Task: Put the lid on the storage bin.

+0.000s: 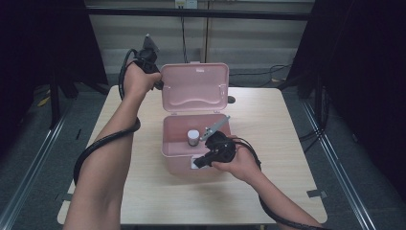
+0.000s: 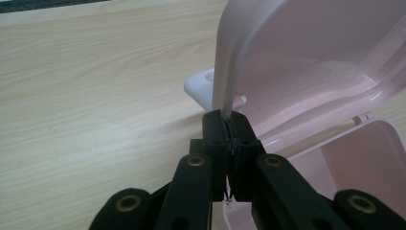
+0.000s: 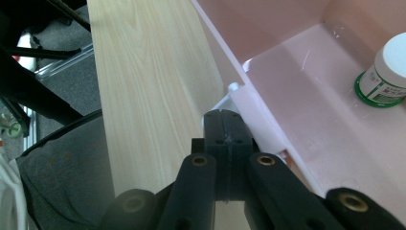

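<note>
A pink box (image 1: pixel 191 143) sat mid-table (image 1: pixel 143 191) with its lid (image 1: pixel 194 86) standing open at its 12 o'clock side. The left gripper (image 2: pixel 229 125), at the lid's 9 o'clock edge, had its jaws clamped tight on that rim. The right gripper (image 3: pixel 229 125), at the box's 5 o'clock corner, had its jaws pressed fully together against the white latch (image 3: pixel 253 120) on the front wall, gripping nothing. A small jar (image 1: pixel 193 137) stood inside the box.

Bottle (image 3: pixel 390 72) cut off at right gripper view's edge, label print unreadable, lid (image 2: pixel 306 62) cropped in left gripper view
</note>
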A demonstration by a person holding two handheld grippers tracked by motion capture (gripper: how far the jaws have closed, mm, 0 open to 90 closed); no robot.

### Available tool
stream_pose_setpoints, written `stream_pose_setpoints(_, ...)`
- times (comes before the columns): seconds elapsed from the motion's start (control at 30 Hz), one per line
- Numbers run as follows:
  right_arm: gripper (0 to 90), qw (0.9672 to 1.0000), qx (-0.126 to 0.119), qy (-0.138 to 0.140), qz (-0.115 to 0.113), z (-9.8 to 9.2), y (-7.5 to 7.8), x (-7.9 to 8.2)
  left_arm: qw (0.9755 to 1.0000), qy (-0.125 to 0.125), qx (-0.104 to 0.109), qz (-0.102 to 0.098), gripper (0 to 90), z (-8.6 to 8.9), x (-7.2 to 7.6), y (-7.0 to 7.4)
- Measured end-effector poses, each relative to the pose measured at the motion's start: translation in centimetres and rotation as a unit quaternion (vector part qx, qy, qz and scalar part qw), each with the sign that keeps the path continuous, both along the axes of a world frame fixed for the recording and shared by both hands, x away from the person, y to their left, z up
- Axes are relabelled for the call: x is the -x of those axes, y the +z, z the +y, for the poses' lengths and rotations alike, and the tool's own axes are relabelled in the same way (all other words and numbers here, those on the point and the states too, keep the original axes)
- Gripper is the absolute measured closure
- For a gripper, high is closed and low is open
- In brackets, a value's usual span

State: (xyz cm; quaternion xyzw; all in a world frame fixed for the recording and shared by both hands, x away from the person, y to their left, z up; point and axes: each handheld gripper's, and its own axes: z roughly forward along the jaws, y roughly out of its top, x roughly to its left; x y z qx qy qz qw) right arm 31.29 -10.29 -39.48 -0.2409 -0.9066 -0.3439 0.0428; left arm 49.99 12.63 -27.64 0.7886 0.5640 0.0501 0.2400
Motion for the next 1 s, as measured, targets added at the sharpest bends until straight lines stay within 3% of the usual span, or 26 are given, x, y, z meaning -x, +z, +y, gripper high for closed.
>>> stream_pose_setpoints(0.47,90.0,0.9999,0.004,-0.014,0.006,0.0,0.1,0.0,0.9999,-0.003,-0.006,-0.015,87.8,0.4,1.9,0.4)
stream_pose_setpoints(1.0,90.0,0.9997,0.005,-0.021,0.011,0.2,0.2,-0.1,0.9996,-0.006,-0.016,-0.022,87.8,0.3,2.7,0.6)
